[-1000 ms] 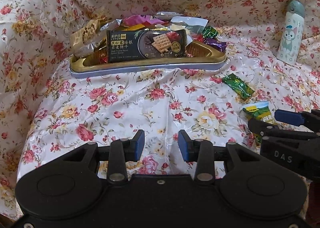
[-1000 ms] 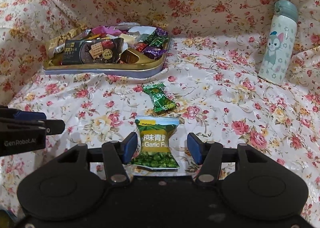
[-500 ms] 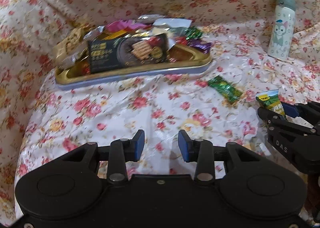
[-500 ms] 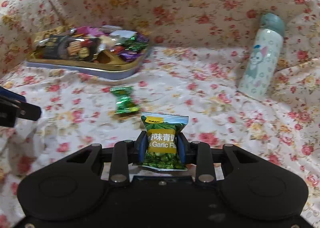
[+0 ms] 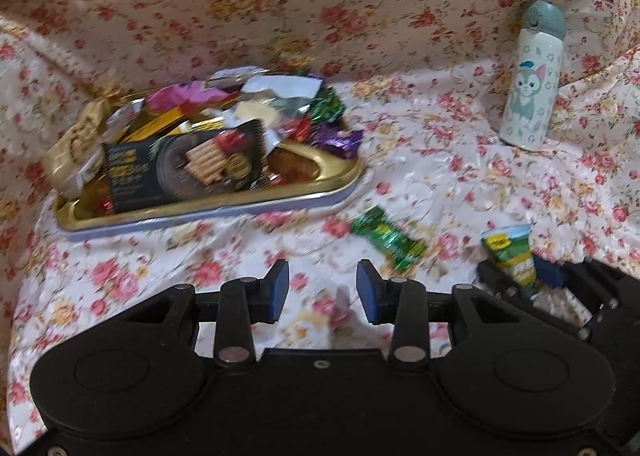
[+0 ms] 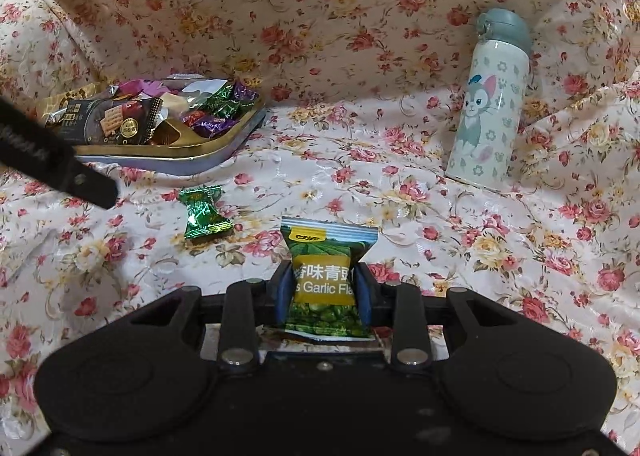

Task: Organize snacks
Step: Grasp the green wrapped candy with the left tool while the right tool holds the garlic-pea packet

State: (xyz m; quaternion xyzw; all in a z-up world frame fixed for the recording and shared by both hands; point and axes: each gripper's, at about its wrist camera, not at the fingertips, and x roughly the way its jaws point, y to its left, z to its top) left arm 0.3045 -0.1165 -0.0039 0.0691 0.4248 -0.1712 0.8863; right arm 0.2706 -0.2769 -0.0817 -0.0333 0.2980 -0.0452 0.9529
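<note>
With its pads pinched against both sides of the garlic pea packet (image 6: 323,284), the right claw (image 6: 323,288) has the pick-up step in hand; its jaws have just been closing, and the packet sits upright between them, its crimped top edge poking out past the fingertips toward twelve o'clock. The packet's lower edge seems to rest near the floral cloth, so I judge the lift has hardly begun.

What comes next, as I read it, is a carry to the gold tray (image 6: 208,154), which lies at about ten o'clock from this claw, well apart and already heaped with wrappers, a dark cracker pack (image 6: 106,122) foremost. The move calls for raising the packet clear of the cloth, swinging it up and left, and setting it down on a bare patch of gold near the tray's right end. The grip is on thin, slippery film, so a gentle pace would suit.

Nearer than the tray, at about eleven o'clock, a green foil candy (image 6: 204,212) lies loose on the cloth, not yet tidied. The left claw (image 5: 322,288) stands partly open and holds nothing; from it that same candy (image 5: 386,238) is near, at about one o'clock, and looks its likely next target. The tray (image 5: 208,208) is at eleven o'clock from it. A cartoon-cat bottle (image 6: 486,104) stands at about one o'clock, well clear of either path.
</note>
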